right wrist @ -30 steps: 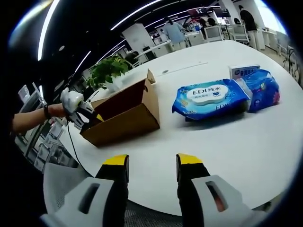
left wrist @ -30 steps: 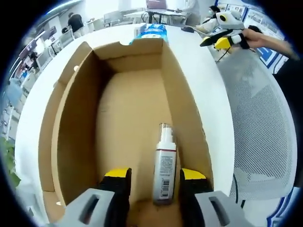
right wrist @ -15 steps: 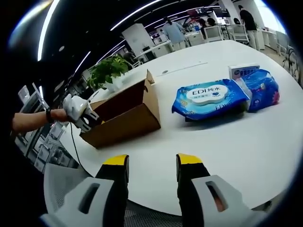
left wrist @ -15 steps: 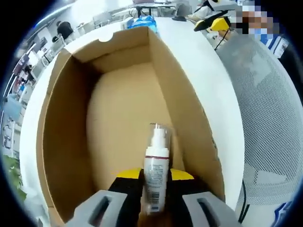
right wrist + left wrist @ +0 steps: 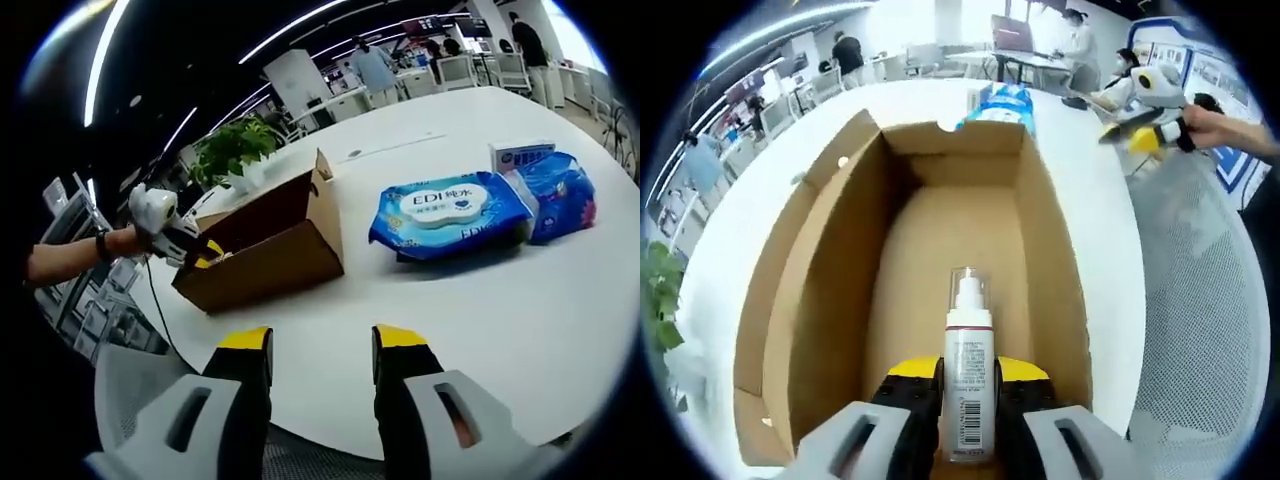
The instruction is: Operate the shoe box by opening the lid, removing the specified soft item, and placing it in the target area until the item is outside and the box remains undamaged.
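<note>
The left gripper (image 5: 968, 372) clamps a spray bottle (image 5: 967, 385) inside the open shoe box (image 5: 830, 260), while the right gripper (image 5: 321, 342), jaws wide, faces 2 wipe packs (image 5: 452, 208).

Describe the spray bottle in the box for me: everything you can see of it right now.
The spray bottle is small and white, with a clear cap over a white nozzle and a label bearing fine print, a red band and a barcode near its base. It looks like plastic. It sits inside the open cardboard box, near the end closest to the camera, nozzle pointing toward the far end. The left gripper has its yellow-tipped jaws closed against both sides of the bottle's body. Whether it rests on the box floor cannot be told.
</note>
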`<control>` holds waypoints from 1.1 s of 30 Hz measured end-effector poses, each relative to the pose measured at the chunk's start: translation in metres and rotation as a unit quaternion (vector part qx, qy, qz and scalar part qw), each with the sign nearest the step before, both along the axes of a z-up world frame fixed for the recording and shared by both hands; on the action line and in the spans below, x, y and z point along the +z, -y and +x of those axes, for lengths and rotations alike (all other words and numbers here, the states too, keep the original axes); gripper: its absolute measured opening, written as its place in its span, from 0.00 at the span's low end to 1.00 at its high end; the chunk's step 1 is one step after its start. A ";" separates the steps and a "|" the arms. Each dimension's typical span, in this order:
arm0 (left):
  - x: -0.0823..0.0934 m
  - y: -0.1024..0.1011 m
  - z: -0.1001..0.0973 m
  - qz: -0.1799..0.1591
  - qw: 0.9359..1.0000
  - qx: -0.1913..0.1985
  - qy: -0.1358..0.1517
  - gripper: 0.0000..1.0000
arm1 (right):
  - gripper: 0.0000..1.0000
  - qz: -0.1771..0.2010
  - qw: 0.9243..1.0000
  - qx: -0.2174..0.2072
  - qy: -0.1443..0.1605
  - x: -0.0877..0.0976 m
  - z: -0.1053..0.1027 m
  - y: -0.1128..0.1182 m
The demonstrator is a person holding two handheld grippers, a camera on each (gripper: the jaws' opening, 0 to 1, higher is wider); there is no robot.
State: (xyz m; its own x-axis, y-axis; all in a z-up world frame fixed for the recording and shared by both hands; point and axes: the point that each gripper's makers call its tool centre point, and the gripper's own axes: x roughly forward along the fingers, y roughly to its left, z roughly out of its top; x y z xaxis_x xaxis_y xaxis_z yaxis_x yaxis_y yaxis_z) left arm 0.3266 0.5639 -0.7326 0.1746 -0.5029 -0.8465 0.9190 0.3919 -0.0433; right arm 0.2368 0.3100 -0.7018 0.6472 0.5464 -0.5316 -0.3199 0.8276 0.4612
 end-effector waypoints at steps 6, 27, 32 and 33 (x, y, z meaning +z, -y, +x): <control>0.024 0.011 -0.001 -0.047 0.999 0.018 0.011 0.19 | 0.37 -0.004 1.000 0.025 0.018 0.016 0.009 -0.009; 0.100 0.085 -0.055 -0.152 0.985 -0.079 -0.002 0.19 | 0.35 0.006 0.974 0.197 0.110 0.088 0.025 -0.079; 0.102 0.095 -0.070 -0.146 0.983 -0.112 -0.005 0.19 | 0.36 0.001 0.966 0.233 0.114 0.087 0.017 -0.092; 0.102 0.096 -0.070 -0.149 0.982 -0.115 -0.009 0.19 | 0.36 0.001 0.965 0.238 0.113 0.086 0.016 -0.094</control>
